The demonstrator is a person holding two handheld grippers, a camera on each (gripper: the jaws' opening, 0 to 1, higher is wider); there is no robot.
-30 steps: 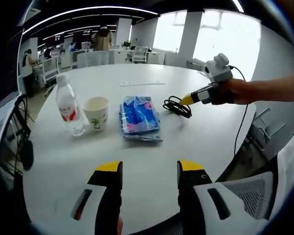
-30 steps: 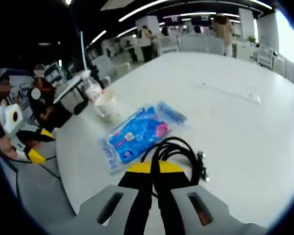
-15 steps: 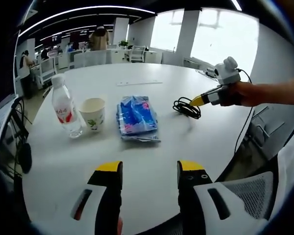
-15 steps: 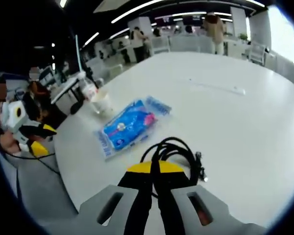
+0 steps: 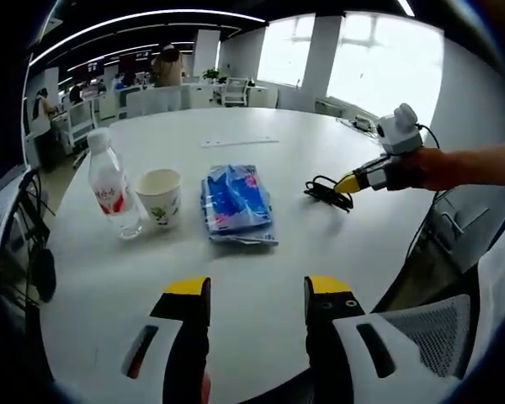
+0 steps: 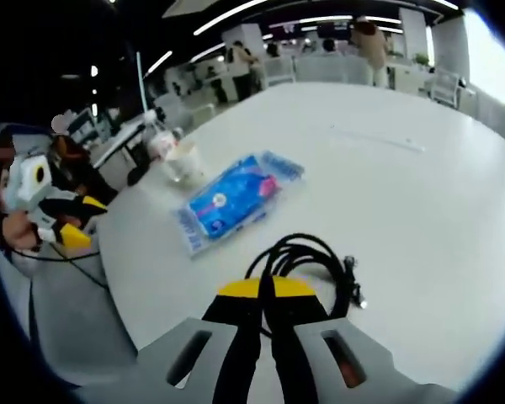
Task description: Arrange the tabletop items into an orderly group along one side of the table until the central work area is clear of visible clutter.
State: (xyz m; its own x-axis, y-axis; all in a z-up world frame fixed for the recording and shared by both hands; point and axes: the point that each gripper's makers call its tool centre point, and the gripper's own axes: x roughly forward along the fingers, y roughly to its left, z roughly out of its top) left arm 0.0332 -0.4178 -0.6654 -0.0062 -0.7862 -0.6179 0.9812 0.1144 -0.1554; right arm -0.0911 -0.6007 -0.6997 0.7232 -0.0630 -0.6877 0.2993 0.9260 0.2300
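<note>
At 3 o'clock on the tabletop point(image 5: 261, 278), right tongs point(image 6: 266, 290) are clamped on the black cable point(image 6: 316, 265); left tongs point(image 5: 257, 290) stand apart, unladen. Bottle point(image 5: 109, 185), cup point(image 5: 161, 195) and blue packet point(image 5: 236, 202) line up at 10 o'clock. Advised: drag the cable low towards the packet, avoiding snags.

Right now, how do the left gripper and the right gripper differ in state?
The left gripper is open and holds nothing; the right gripper is shut on the black cable. The left gripper hangs over bare table near the edge; the right one is at the cable's coil. Both have yellow tips.
</note>
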